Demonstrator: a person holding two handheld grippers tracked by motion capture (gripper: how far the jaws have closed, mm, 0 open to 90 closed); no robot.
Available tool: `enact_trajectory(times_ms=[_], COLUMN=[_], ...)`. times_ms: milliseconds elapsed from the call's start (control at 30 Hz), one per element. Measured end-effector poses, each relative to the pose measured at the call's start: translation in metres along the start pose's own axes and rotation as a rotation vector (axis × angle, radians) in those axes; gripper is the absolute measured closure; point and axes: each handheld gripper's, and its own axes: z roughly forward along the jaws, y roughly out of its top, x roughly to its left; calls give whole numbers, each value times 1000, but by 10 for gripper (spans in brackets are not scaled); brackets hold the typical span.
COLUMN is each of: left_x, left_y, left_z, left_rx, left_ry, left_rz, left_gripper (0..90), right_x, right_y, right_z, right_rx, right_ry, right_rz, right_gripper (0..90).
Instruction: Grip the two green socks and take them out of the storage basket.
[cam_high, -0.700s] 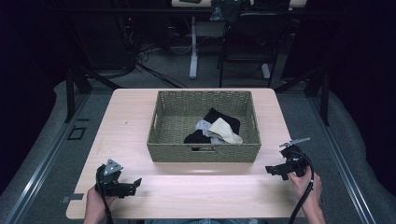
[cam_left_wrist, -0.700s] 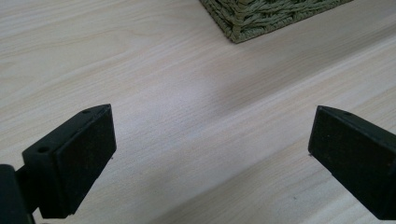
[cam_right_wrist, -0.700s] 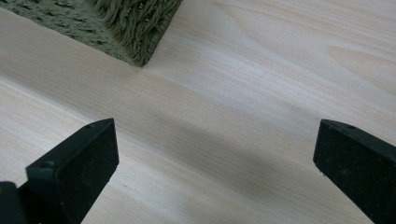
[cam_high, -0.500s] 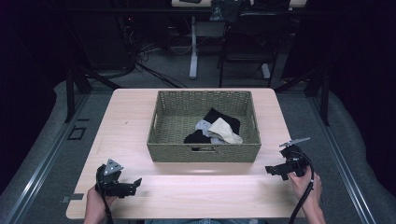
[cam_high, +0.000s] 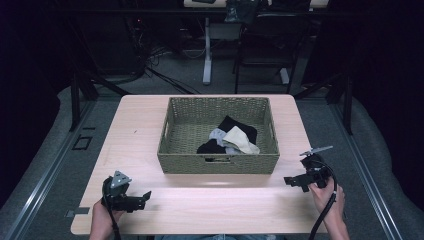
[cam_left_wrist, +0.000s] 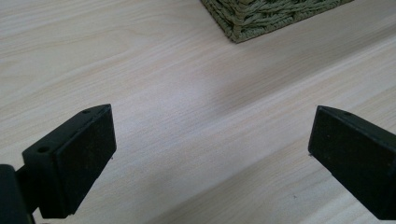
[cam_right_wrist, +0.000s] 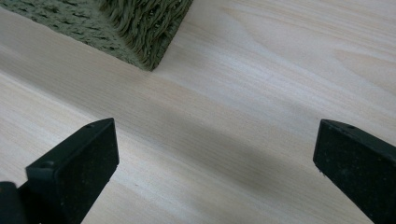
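The olive-green woven rectangular basket (cam_high: 218, 162) sits mid-table on your pale wooden table (cam_high: 140, 125), its long axis running left to right, with black, grey and cream cloth pieces (cam_high: 230, 139) bunched inside it towards the right. No writing can be read. Your left gripper (cam_high: 141, 199) and right gripper (cam_high: 290, 180) hover over the near corners, jaws wide apart on nothing.

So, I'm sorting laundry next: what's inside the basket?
The basket holds a small heap of cloth pieces near its front right: black, grey and cream, overlapping. What lies beneath the heap is covered, and the front wall hides the floor just behind it.
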Motion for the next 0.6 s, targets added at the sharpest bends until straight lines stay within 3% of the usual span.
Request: enact_trajectory(times_ms=[600], left_x=[0], left_y=[0], left_z=[2], left_rx=[-1], left_ry=[4], left_rz=[-6], left_gripper=[9], right_x=[1], right_y=[14], right_z=[-21], right_rx=[-33], right_ry=[27], right_rz=[6], right_gripper=[0])
